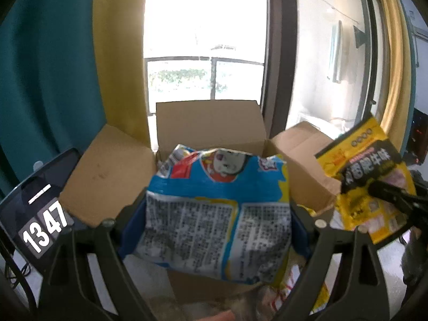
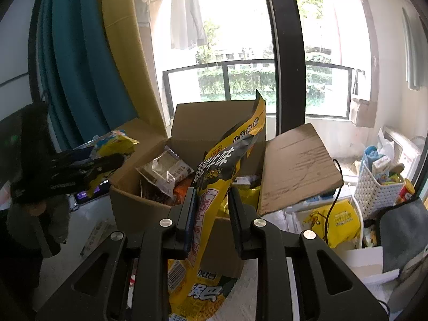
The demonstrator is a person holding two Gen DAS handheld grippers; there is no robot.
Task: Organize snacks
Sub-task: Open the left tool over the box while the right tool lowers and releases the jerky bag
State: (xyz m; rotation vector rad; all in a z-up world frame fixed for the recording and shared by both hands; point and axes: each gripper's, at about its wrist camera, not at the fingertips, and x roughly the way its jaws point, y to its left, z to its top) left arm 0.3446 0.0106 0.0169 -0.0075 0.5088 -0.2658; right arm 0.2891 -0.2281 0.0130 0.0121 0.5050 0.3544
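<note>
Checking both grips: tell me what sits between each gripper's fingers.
Left gripper: the blue snack bag, in the left wrist view. Right gripper: the yellow snack bag, in the right wrist view.

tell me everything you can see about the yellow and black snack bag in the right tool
The yellow and black crinkly plastic snack bag is a flat printed packet with white characters on a black band and a barcode near its lower end. It stands nearly upright, top corner leaning right, pinched at mid-length by the right tool in front of the open cardboard box.
</note>
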